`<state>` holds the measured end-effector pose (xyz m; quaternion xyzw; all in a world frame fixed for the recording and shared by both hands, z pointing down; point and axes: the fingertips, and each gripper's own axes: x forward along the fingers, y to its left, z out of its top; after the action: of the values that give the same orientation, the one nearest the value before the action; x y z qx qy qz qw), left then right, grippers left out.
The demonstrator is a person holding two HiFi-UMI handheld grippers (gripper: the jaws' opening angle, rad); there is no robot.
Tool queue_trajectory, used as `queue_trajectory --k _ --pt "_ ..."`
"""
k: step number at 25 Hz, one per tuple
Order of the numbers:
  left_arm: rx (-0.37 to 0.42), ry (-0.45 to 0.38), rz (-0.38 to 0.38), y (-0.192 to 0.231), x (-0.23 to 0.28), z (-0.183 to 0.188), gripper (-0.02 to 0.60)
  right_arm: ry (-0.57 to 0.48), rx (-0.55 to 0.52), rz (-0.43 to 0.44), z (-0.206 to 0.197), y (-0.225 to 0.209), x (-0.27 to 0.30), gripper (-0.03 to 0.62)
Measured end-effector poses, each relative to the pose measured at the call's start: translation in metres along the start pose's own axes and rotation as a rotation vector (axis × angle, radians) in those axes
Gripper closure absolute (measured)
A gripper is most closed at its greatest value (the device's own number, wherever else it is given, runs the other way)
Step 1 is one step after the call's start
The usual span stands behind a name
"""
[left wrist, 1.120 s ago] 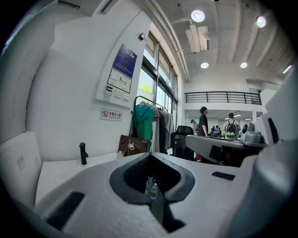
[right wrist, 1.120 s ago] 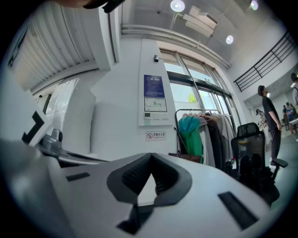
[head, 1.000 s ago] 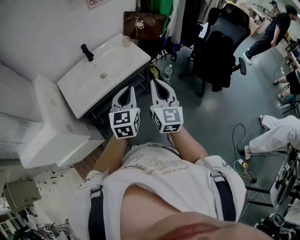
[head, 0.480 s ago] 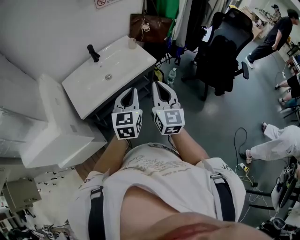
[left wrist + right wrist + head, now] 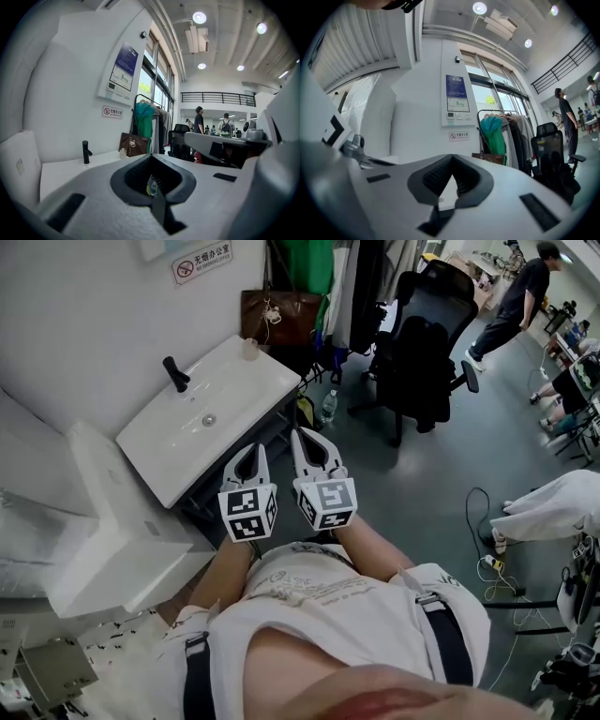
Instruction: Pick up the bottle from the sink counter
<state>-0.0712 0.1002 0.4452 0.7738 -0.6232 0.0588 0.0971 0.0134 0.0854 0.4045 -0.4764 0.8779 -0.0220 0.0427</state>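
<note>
- Sink bench point(image 5: 246, 395): a smooth, glossy white slab with rounded corners, set against a plain white wall on a dark frame
- Its shallow rectangular basin point(image 5: 187, 427) has a small round metal drain point(image 5: 208, 419) in the floor
- A matte black faucet point(image 5: 175, 373), a short post with a stubby spout, stands at the wall edge
- Small bottle point(image 5: 249, 350): pale, translucent and squat, upright on the far corner of the bench, just in front of a brown leather-look bag point(image 5: 278, 315); it is well apart from both tongs
- Left tongs point(image 5: 251, 450): pale grey moulded plastic with dark ribbed pads, tips pressed together with nothing between them, leaving only an oval gap behind the tips
- Right tongs point(image 5: 307, 435): same make, tips also met and empty, held just beside the left pair above the near edge of the bench
- A clear plastic floor bottle point(image 5: 329, 407) with a green label stands on the grey floor beside the bench frame
- A black mesh office chair point(image 5: 422, 352) stands farther out on the floor
</note>
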Motion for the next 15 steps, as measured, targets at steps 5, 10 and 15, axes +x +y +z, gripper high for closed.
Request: queue_trajectory --k 5,10,15 --pt "-0.008 -0.006 -0.024 0.005 -0.004 0.000 0.561 0.006 -0.029 0.007 -0.001 0.014 0.002 0.571" --pt "-0.002 -0.017 -0.028 0.010 0.001 0.005 0.561 0.001 -0.029 0.010 0.001 0.014 0.011 0.571" --pt "-0.008 -0.011 -0.021 0.019 0.020 0.002 0.561 0.005 -0.029 0.021 -0.007 0.008 0.031 0.571"
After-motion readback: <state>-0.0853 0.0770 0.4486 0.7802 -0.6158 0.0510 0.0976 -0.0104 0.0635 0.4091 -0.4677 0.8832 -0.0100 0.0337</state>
